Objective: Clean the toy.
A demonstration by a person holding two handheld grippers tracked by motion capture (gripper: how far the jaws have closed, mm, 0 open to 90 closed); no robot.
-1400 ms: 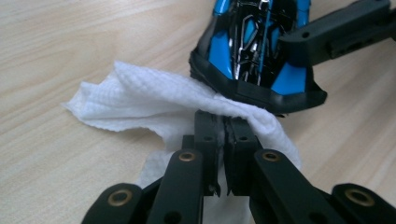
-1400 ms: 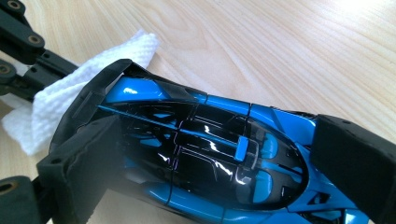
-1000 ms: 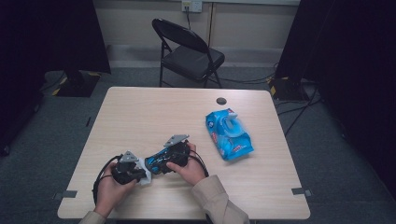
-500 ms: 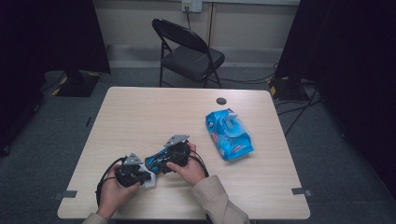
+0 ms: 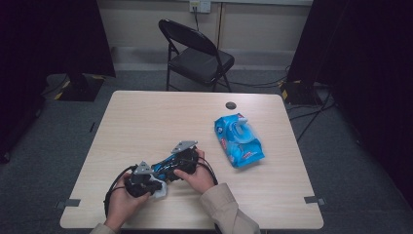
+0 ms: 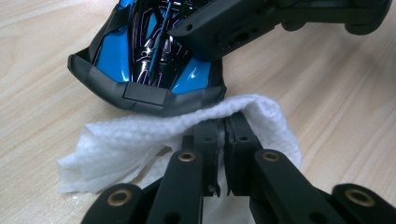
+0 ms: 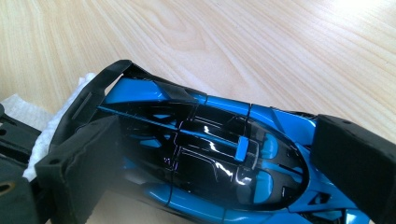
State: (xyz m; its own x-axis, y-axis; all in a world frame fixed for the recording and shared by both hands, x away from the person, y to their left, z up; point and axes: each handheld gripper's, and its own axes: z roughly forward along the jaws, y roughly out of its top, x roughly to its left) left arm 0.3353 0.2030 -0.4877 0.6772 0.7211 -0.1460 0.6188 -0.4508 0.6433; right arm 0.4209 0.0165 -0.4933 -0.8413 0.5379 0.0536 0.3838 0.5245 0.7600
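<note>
Near edge of the table, left of centre: both hands work close together. The left gripper has its jaws pinched tight on a white wipe; the cloth bunches out to either side of the closed tips and drapes over them. In the high view the left gripper sits nearest the person, with the wipe showing pale just under it.

The wipe touches the rear end of a blue-and-black toy car, pressed up under the dark rear wing. The car lies directly ahead of the left jaws, tail toward them, so the cloth meets it end-on.

The right gripper clamps the toy car across its body, one black jaw on each flank, roof and canopy showing between them. In the high view the right gripper and the car lie on a diagonal, the car's long axis running from the near-left toward the far-right of the table. Whether the wheels rest on the wood, I cannot tell.

Judgement: cleaning step in hand, tail being wiped. A stroke along the car would run away from the left hand, up that diagonal, toward the right gripper's jaws.

Further off, toward the right edge: a blue wipes pack, flap raised. Beyond it, near the far edge, a small dark disc. Behind the table, a folding chair.
</note>
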